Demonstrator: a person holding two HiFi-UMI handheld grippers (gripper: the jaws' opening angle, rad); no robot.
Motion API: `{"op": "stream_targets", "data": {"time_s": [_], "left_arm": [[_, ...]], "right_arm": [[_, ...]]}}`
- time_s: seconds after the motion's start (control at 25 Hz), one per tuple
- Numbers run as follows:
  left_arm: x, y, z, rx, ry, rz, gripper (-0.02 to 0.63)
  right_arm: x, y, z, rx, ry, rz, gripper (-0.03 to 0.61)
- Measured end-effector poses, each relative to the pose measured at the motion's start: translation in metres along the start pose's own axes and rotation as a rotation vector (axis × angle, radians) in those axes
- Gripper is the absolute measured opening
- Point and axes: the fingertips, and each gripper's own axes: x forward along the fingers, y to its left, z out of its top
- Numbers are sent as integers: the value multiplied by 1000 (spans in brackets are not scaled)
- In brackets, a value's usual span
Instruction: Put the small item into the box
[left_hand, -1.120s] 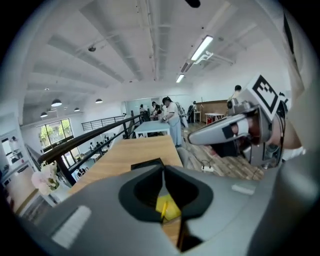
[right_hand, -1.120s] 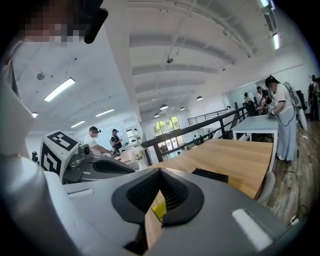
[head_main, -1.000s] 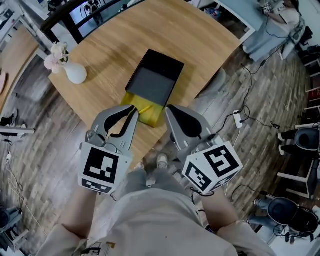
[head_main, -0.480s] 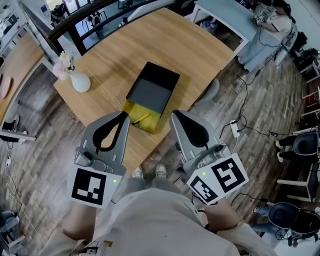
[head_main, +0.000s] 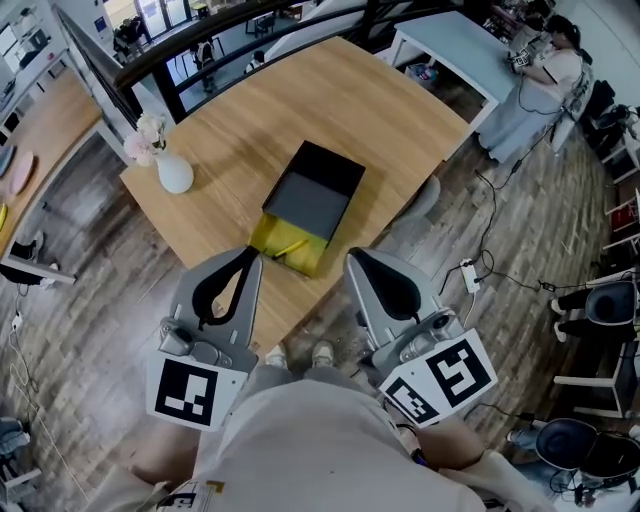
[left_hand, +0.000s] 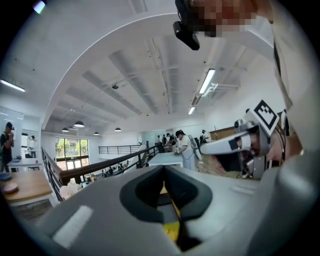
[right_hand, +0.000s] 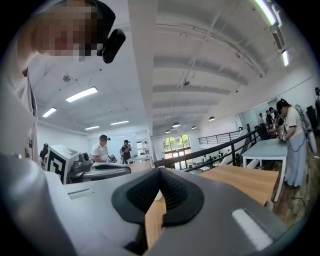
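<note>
We hold both grippers close to our body, tips aimed at the table. The left gripper (head_main: 249, 256) has its grey jaws together, the black pads meeting at the tips with nothing clamped. The right gripper (head_main: 353, 257) is likewise closed and empty, its pads finely ribbed. Just beyond, between the two tips, the small item (head_main: 291, 246), a slim yellow stick, lies in the yellow tray (head_main: 265, 236) of the box (head_main: 310, 190), whose flat black rectangular part sits behind it. Farther off on the pale wooden table (head_main: 300, 90) stands a smooth white vase (head_main: 175, 174) with pale pink flowers (head_main: 147, 135)
</note>
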Motion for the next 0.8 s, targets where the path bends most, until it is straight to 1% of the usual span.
{"op": "stream_targets", "data": {"time_s": [0.12,0.28,0.4,0.64,0.8], "left_arm": [[-3,-4,-10,12,13,-4,3],[-5,-4,-19,-31,26,-12,3],[-5,-2,-22,-34,39,-5,3],[-1,1,-24,-38,51,-13,3],[1,-1,-28,-30,61,-15,2]], "right_arm": [[4,2,-13,3,25,0,-2],[7,3,-32,-26,72,-6,-2],[7,0,-40,-34,97,-10,-2],[9,-1,-40,-16,94,-12,-2],[8,-2,-36,-61,78,-36,-2]]}}
